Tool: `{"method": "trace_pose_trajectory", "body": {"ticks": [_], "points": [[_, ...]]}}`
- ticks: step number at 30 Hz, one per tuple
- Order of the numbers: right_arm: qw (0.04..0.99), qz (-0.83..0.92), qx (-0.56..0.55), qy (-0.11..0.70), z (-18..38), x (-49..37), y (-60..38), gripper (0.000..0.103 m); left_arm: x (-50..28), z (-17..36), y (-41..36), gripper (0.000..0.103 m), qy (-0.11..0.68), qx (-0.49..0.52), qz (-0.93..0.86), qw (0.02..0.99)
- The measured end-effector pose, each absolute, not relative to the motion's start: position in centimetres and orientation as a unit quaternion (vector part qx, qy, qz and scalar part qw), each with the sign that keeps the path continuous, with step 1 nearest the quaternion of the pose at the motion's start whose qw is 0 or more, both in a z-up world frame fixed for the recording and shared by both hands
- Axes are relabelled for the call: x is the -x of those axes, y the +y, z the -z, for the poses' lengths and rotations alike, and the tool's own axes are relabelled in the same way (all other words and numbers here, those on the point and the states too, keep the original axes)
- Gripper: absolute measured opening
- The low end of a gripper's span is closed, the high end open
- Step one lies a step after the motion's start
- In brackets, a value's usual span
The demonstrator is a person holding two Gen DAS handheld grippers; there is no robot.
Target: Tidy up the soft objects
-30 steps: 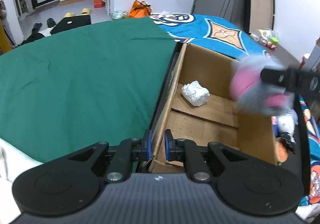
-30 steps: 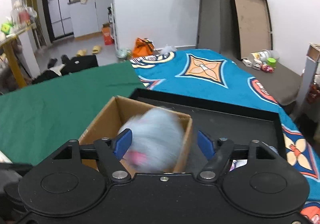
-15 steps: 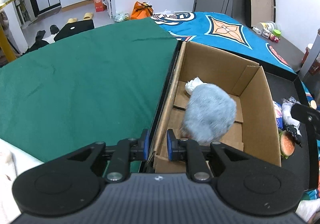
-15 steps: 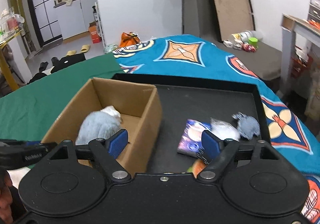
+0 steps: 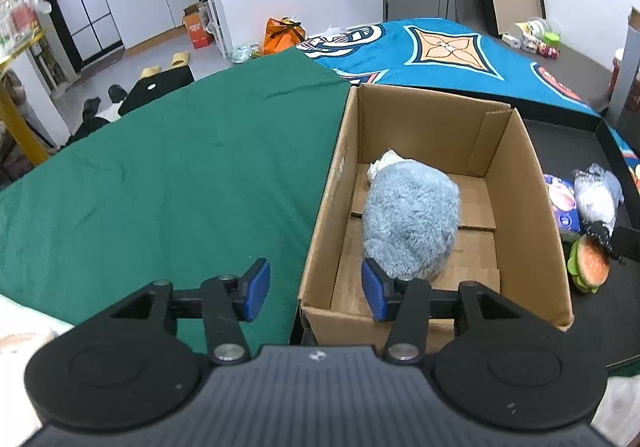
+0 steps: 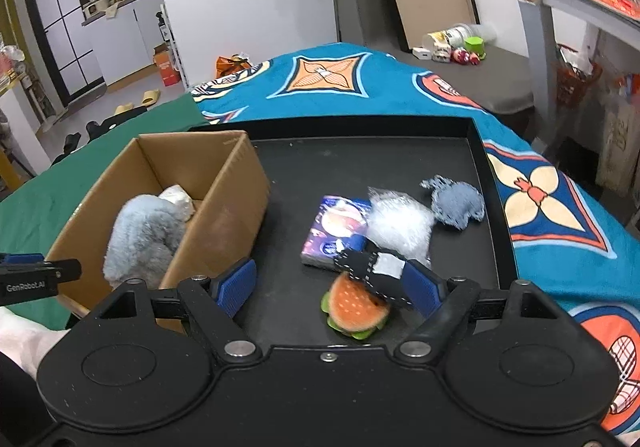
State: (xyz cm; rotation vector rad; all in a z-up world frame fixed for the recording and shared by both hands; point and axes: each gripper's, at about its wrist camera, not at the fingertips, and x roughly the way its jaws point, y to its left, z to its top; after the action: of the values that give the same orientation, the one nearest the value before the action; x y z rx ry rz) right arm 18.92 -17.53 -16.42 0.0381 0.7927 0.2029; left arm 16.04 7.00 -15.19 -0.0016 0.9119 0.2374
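Biggest thing on my feeds is the bed, covered by one green sheet [image 5: 160, 183] and one blue patterned blanket [image 6: 360, 87], with one black tray [image 6: 486, 151] sitting on top. In the tray's left part stands one open cardboard box [image 5: 516, 183], and the box's near wall is partly cut off behind my left gripper [image 5: 316, 289]. Inside the box I count two things: one fluffy grey plush [image 5: 412, 219] lying on the floor flaps, and one crumpled white wad [image 5: 386, 163] mostly hidden behind it, so I can't say what that one is. The left gripper's jaws have just been opening and now stand released astride the box's near left corner, pads not pressing on the cardboard. On the bare tray floor to the right of the box I count five loose bits: a flat printed packet [image 6: 340, 231] whose print is too small for me to read, a clear plastic bag [image 6: 400, 225] lying partly over it, a small grey knitted toy [image 6: 456, 203] just beside the bag, a plush burger [image 6: 356, 307], and a black-and-white piece [image 6: 376, 271] draped over the burger, hard to identify. My right gripper [image 6: 332, 289] hangs over the burger with jaws spread wide, grasping nothing. Only readable writing: "GenRobot.AI" on the other gripper's side, poking in at the left edge.
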Motion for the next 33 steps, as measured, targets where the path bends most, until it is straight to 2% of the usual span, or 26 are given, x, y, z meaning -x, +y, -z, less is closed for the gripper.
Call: {"method": "trace_pose_trajectory", "body": {"ticks": [5, 12, 26, 29, 31, 33], "points": [[0.915, -0.096, -0.037, 0.391, 17.5, -19.1, -18.9, 0.08, -16.0, 15.3, 6.1, 0.055, 0.438, -0.028, -0.121, 0.89], [0.913, -0.089, -0.078, 0.39, 19.2, -19.9, -21.2, 0.079, -16.3, 15.6, 4.9, 0.056, 0.444, -0.068, -0.126, 0.884], [0.897, -0.094, -0.16, 0.401, 22.3, -21.3, -24.0, 0.06, -17.4, 16.4, 3.7, 0.056, 0.461, -0.107, -0.143, 0.869], [0.896, -0.099, -0.164, 0.402, 22.6, -21.5, -24.1, 0.05, -17.7, 16.6, 3.8, 0.056, 0.467, -0.104, -0.149, 0.865], [0.895, -0.103, -0.162, 0.403, 22.7, -21.6, -24.2, 0.032, -18.0, 16.7, 3.8, 0.056, 0.471, -0.104, -0.151, 0.863], [0.898, -0.102, -0.161, 0.396, 22.5, -21.4, -24.4, 0.028, -18.1, 16.7, 3.6, 0.056, 0.473, -0.11, -0.152, 0.861]]}}
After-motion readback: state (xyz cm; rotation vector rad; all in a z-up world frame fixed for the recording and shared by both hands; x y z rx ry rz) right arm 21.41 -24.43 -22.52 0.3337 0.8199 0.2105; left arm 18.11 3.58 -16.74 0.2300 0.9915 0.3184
